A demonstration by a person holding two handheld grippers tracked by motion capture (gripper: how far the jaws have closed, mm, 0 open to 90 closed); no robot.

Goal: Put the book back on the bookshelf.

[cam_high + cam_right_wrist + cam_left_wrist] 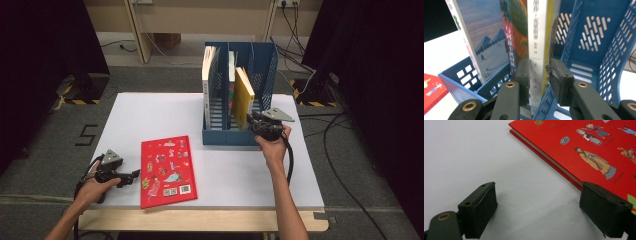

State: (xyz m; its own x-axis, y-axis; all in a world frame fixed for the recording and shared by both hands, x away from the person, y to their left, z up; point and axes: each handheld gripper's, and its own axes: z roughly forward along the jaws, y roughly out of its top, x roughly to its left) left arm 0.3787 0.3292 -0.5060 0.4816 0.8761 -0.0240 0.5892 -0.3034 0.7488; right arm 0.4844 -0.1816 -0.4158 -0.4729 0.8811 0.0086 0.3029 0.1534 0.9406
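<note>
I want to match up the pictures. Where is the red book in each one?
High view: the red book lies flat on the table, front left, beside the left claw.
Left gripper view: it fills the upper right, its edge reaching the right-hand jaw.
Right gripper view: just a corner at the lower left edge.
Shared landmark: the white table, on which the book lies in all three views.

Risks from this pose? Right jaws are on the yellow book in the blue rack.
1. The right gripper pinches the yellow book only near its spine edge; the book leans in the blue rack, so it may twist or slip when moved.
2. Neighbouring books stand close beside it; pulling or pushing could drag them over.
3. The left gripper is open, with one jaw at the red book edge; closing here may just shove it across the table.
</note>
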